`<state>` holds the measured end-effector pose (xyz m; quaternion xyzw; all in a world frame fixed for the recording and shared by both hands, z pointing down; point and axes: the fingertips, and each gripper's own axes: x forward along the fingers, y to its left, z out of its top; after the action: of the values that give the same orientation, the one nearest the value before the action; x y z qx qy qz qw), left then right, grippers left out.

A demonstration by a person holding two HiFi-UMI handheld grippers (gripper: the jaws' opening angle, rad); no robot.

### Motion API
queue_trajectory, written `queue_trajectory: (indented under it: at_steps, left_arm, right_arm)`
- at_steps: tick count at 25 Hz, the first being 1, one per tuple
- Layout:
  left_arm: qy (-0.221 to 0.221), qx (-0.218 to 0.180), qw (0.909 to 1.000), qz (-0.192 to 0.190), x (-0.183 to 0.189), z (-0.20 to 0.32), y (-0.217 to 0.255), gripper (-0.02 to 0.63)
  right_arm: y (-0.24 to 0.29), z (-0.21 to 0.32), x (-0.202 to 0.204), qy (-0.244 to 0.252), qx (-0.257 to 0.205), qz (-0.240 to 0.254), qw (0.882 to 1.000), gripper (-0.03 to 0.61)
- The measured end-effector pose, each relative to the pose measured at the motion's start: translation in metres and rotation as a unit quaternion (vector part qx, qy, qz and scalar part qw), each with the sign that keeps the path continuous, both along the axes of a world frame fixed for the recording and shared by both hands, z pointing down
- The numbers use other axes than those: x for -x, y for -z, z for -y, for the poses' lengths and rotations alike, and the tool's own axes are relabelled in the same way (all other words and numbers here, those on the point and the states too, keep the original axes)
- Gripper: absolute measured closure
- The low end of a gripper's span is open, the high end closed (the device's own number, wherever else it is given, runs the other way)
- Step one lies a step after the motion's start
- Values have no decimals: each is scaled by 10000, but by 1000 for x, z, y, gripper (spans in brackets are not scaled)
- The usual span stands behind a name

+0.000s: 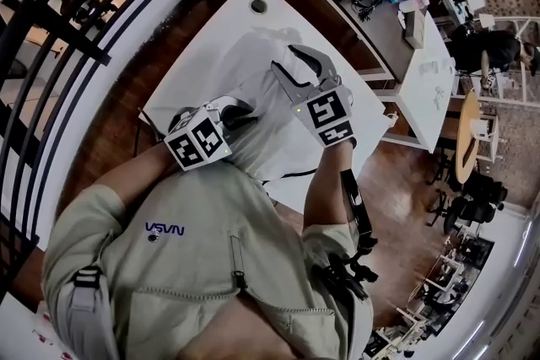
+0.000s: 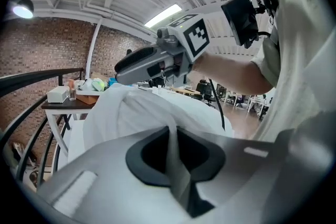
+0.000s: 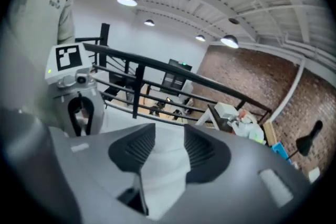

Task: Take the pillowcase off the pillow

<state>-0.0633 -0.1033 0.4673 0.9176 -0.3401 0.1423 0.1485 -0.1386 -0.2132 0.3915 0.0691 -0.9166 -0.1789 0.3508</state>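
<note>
- Left hand-held gripper (image 2: 173, 150) is pinching a thin fold of the white pillowcase (image 2: 142, 113), with its jaws pressing together on the cloth. Are you seeing that too?
- Yes, it is gripping the near end, close to the person's body. The right hand-held gripper (image 3: 164, 153) is standing with its jaws apart. White cloth is showing in the gap, but the pads are not pressing on it.
- Where is the pillow lying?
- It is lying on the white counter (image 1: 236, 13), bunched up between the 2 grippers. In the head view the right one is hovering over the far part of the bundle. I am not managing to tell how much of the pillow is out, since everything is white.
- Which step are we looking at?
- I am judging it as 1 side anchoring the case while the other is reaching for a hold further along.
- What is the next move asking for?
- Probably the right jaws are needing to come down on the pillow's bulk and close firmly, with the 2 hands then pulling apart so the case is sliding off. Catching the case layer too is risking dragging everything along together.
</note>
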Motion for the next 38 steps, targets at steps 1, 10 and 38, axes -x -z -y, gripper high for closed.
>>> queue_trajectory:
  at_steps: [1, 10, 38]
  left_arm:
    - [-19, -6, 10000, 7, 0, 0, 0, 584]
    - [-151, -87, 9998, 18, -7, 0, 7, 584]
    - [820, -44, 9962, -278, 38, 28, -20, 557]
  right_arm:
    - [-8, -5, -1, 136, -87, -260, 9995, 408]
    - [-26, 6, 7, 128, -730, -695, 9948, 543]
    - [-73, 106, -48, -3036, 146, -79, 9527, 536]
